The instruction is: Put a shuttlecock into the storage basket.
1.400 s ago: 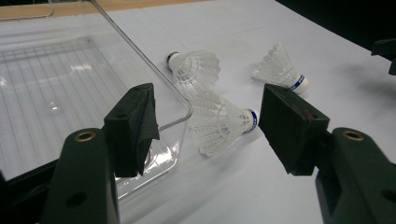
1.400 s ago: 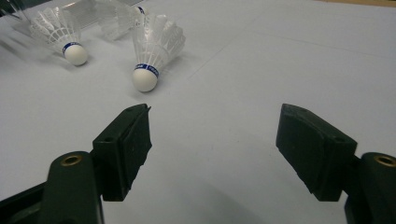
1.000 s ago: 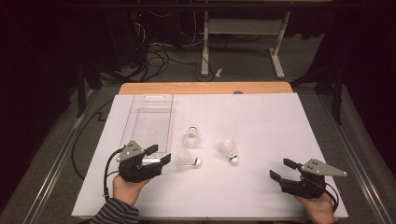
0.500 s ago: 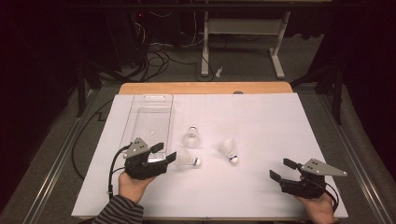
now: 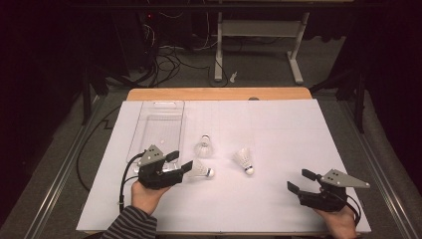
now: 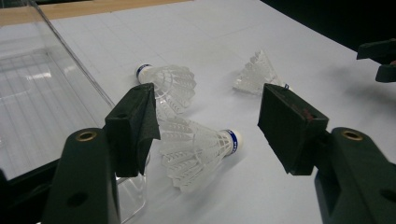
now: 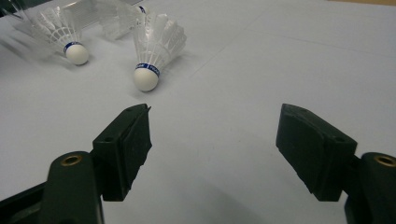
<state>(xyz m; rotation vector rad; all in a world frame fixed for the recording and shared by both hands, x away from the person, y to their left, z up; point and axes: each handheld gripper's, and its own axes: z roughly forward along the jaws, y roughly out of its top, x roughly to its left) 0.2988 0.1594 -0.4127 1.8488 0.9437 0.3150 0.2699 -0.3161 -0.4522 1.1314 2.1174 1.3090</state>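
Hidden, cropped and blurred parts around the shuttlecocks

In the left gripper view, the nearest shuttlecock (image 6: 198, 151) has part of its feather skirt hidden behind the left jaw pad, the clear plastic tray (image 6: 42, 98) is cut off by the left edge, and the right gripper (image 6: 380, 58) is cropped at the right edge. In the right gripper view, the far-left shuttlecock (image 7: 58, 30) is blurred, and the blue band lettering is too small to read.

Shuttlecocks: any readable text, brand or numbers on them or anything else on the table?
No text can be read.
Near shuttlecock: blue band behind the cork, print too blurred to read.
Right shuttlecock: blue band with white lettering, too small to read.
Upright shuttlecock: blue band, no legible print.
Clear box, white table sheet, left gripper, right gripper: no markings seen.
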